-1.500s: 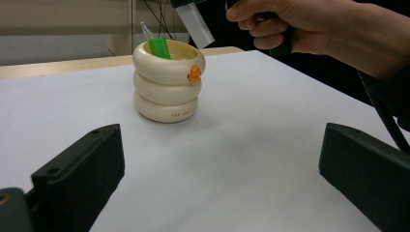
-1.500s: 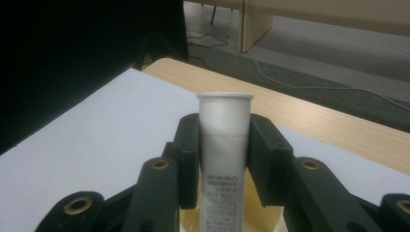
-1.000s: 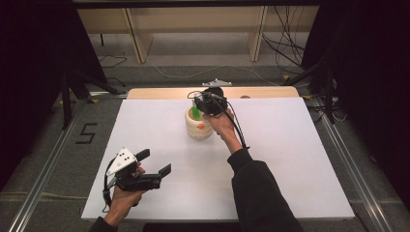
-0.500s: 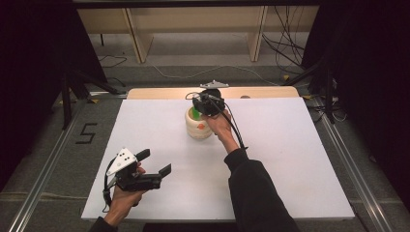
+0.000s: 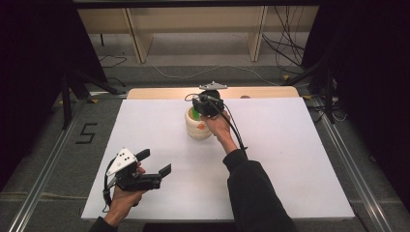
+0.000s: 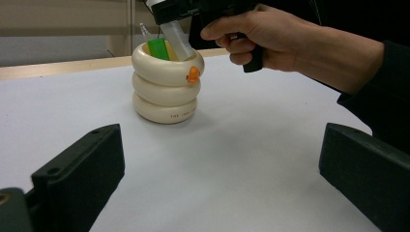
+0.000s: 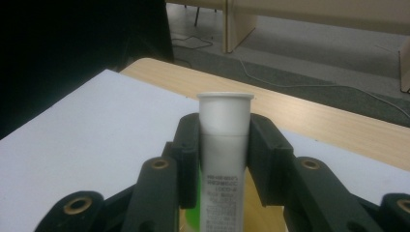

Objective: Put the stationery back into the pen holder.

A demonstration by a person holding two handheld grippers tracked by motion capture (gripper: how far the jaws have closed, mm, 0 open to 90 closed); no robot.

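Nearest the person, the left hand-held gripper hovered low over the front left part of the desk, a flat, matte white sheet with a strip of pale wood showing along its far edge. Its two black, blocky jaws stood spread wide with nothing between them, and the grey three-cornered plate lay on top. The left hand gripped it from below, forearm coming in from the bottom edge, jaws pointing right and slightly away.

Farther out, near the middle of the desk toward its far edge, stood the holder, a cream cup shaped like three smooth, rounded rings stacked one on another, glossy like ceramic or plastic, with a small orange knob on the top ring and tiny print on the bottom one. A flat bright green piece stood upright inside it.

The right hand-held gripper hung just above the holder's mouth, jaws pinching a white cylindrical tube of matte plastic with a flanged cap and small black print down its side. In the left gripper view the tube leaned at a tilt, its lower end inside the holder's rim. The right hand held the grip with the dark sleeve stretched forward across the desk.
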